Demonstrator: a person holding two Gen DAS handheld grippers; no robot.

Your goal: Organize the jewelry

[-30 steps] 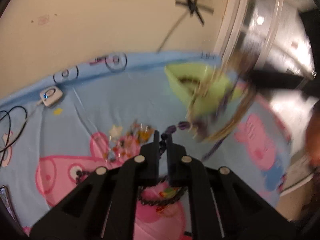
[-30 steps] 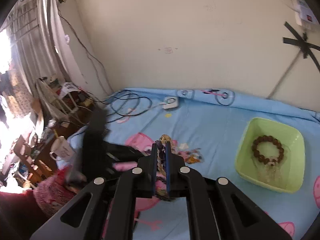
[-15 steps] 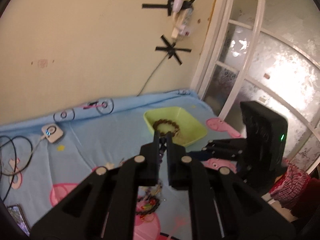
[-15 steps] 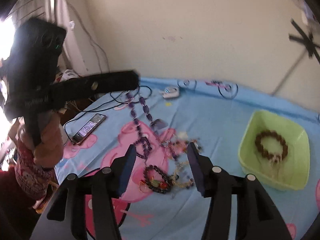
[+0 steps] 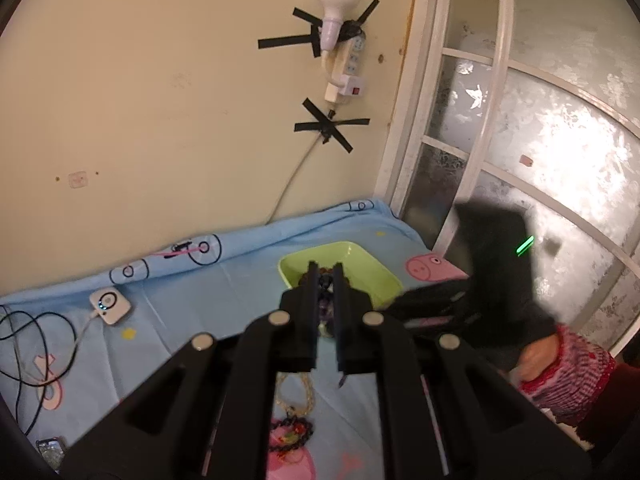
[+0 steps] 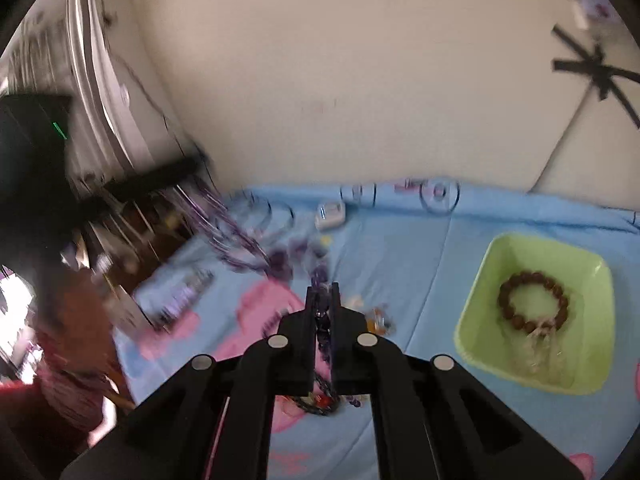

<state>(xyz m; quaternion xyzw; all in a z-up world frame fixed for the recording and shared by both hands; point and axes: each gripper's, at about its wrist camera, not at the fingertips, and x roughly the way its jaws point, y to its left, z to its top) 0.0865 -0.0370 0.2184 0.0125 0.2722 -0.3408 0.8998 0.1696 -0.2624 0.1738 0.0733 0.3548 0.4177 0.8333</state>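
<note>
A purple bead necklace [image 6: 240,248] hangs stretched between both grippers above the blue bedsheet [image 6: 400,256]. My left gripper [image 5: 325,270] is shut on one end of it; purple beads [image 5: 326,308] show between its fingers. My right gripper [image 6: 323,294] is shut on the other end. A green tray [image 6: 480,312] at the right holds a brown bead bracelet [image 6: 532,302] and pale jewelry. In the left wrist view the tray [image 5: 360,256] lies just beyond my fingertips. More jewelry [image 5: 294,432] lies on the sheet below.
A white charger puck [image 5: 110,305] with black cables [image 5: 36,344] lies at the sheet's left. A phone [image 5: 50,450] lies at the lower left. A wall with a taped power strip [image 5: 346,68] stands behind. A window frame [image 5: 472,160] stands at the right.
My right gripper has closed from open onto the purple necklace hanging from my left gripper. The left gripper has risen a little and still holds it.
</note>
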